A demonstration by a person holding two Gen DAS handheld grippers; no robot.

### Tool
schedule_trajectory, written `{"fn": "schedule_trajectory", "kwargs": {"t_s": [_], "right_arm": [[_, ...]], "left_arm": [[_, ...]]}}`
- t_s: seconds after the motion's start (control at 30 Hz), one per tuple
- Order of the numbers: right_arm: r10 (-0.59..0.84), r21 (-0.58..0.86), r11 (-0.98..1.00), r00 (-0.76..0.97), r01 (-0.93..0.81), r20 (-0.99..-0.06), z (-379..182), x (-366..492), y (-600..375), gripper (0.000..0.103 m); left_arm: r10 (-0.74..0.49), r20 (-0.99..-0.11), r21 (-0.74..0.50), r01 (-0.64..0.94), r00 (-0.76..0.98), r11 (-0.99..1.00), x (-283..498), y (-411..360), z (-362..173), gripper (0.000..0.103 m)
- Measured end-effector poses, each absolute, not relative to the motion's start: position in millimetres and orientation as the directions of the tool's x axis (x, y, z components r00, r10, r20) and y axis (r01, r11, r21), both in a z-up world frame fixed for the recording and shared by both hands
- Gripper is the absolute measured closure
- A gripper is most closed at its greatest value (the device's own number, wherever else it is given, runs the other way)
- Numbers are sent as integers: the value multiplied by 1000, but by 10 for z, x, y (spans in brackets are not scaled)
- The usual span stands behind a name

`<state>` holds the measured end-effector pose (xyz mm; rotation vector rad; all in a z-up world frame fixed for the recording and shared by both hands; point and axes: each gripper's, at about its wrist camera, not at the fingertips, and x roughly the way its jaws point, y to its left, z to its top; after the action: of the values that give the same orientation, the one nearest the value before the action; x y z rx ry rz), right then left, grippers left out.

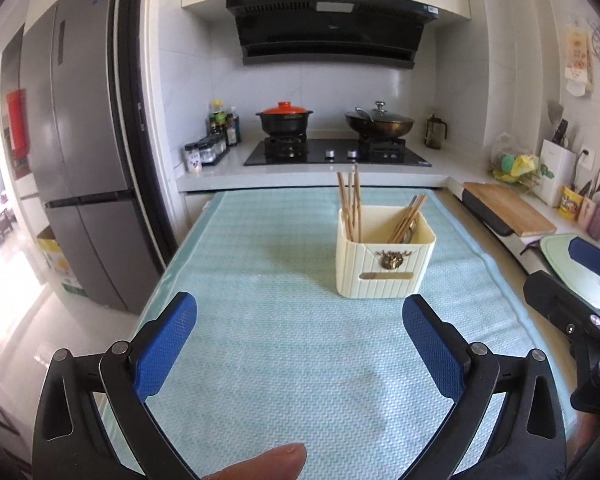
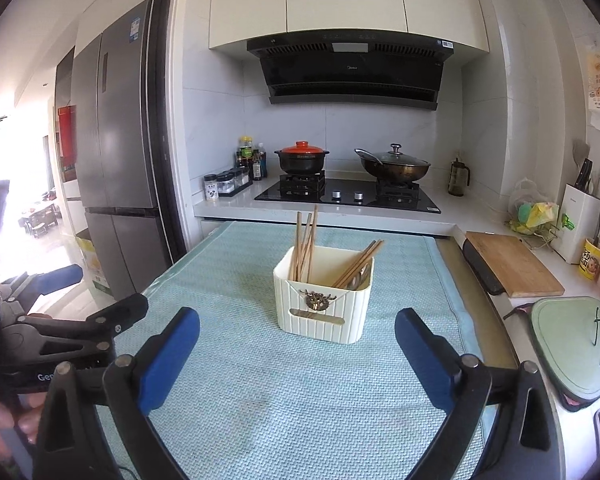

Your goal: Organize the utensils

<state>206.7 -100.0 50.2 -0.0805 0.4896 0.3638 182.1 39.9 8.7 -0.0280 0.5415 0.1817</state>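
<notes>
The utensil holder stands upright toward the far side of the pale green mat, and it is your landmark for everything here. Beyond the holder runs the counter with the hob; to its right lies the wooden cutting board.

Your left gripper and right gripper both hang on the near side of the holder, well apart from it, jaws spread wide and empty.

Inside the holder, one bunch of chopsticks stands nearly vertical in the left part, tips up. A second bunch leans in the right part, its long axis tilted up and to the right, with what looks like a metal spoon beneath it.

The job looks largely done. The risk is in any further reach: the holder looks light and tall, so a jaw catching the protruding sticks could probably tip it or lever the leaning bunch out over the rim.
</notes>
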Motion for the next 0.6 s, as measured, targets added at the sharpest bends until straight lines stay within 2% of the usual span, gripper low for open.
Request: {"fn": "schedule_trajectory", "kwargs": {"t_s": [0.6], "right_arm": [[319, -25, 928, 831, -371, -457, 574, 1916, -939, 3]], "left_arm": [[140, -524, -37, -187, 840, 982, 1752, 397, 119, 0]]}}
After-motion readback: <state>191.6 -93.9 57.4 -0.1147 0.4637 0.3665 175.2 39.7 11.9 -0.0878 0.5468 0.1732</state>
